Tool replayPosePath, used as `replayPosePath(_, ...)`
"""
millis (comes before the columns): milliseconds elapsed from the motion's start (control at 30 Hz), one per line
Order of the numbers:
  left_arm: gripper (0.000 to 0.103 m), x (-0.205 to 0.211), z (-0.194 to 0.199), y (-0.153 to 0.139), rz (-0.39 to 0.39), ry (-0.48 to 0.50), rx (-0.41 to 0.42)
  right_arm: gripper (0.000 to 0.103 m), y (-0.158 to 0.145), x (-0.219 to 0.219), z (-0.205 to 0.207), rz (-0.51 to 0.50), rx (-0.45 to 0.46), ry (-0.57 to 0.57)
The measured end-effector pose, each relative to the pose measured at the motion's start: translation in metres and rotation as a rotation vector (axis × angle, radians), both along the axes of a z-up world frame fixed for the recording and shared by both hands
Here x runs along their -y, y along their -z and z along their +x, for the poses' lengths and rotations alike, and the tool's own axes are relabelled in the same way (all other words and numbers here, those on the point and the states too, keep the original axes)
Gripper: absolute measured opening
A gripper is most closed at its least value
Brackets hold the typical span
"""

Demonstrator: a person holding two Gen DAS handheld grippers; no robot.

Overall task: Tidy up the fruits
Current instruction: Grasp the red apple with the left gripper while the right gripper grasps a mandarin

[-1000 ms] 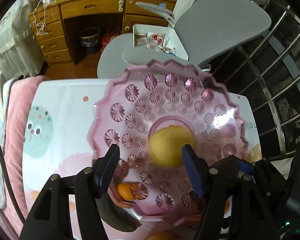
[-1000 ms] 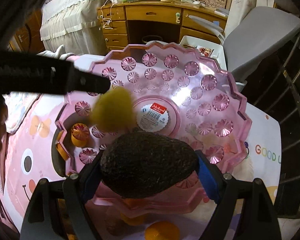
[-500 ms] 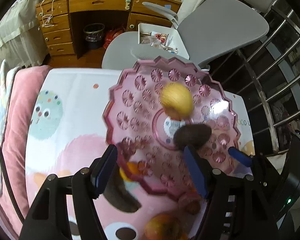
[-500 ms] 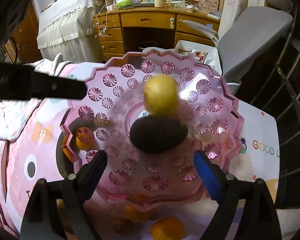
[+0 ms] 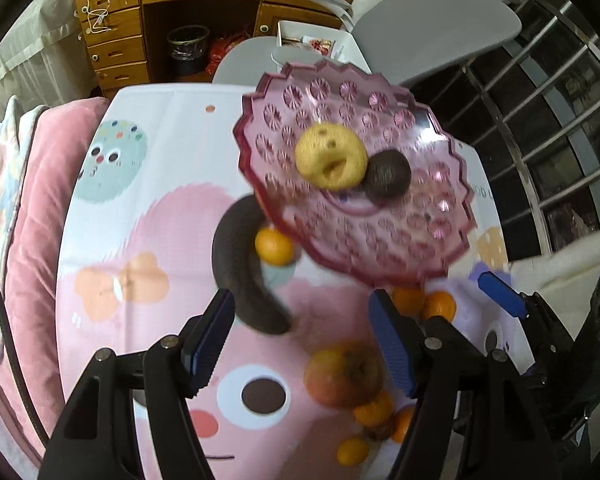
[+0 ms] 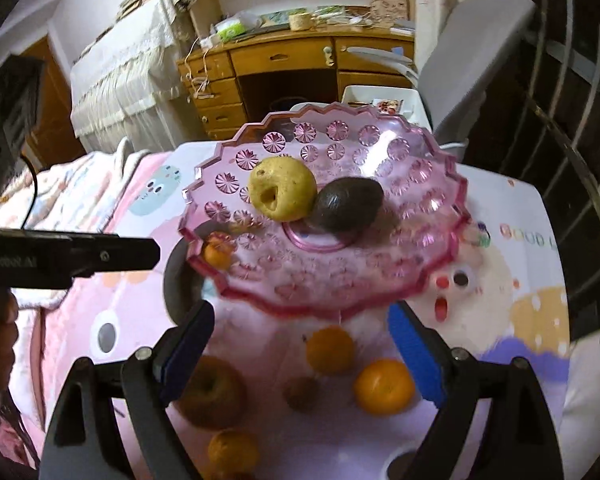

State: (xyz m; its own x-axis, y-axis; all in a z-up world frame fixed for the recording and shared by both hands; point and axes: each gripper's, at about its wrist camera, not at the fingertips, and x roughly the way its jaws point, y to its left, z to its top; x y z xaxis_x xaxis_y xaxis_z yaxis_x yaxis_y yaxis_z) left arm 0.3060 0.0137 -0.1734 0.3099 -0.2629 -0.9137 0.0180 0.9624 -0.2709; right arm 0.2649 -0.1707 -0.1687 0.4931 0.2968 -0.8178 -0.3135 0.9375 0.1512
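**While both tongs hang open, two fruits sit in the pink dish**

With nothing between their blue pads, the left gripper (image 5: 302,332) and the right gripper (image 6: 300,344) both stand spread wide above the cartoon-printed cloth (image 5: 148,208). Ahead of both sits the pink dish (image 6: 380,276), holding a yellow fruit (image 6: 283,189) touching a dark avocado (image 6: 346,208) near its middle. Just below the right tongs' tips lie loose oranges (image 6: 384,387) and an apple (image 6: 210,392). Beyond the left tongs' left finger curves a dark banana-shaped fruit (image 5: 240,264), with a small orange (image 5: 274,245) beside it at the dish's edge.
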Motion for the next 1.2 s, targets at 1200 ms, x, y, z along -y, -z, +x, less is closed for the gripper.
replayPosePath(1200, 0.089, 0.053, -0.035, 0.047, 0.137, 0.342, -0.126, 0.077, 0.055, 0.003, -0.157, -0.238, -0.089, 0.115)
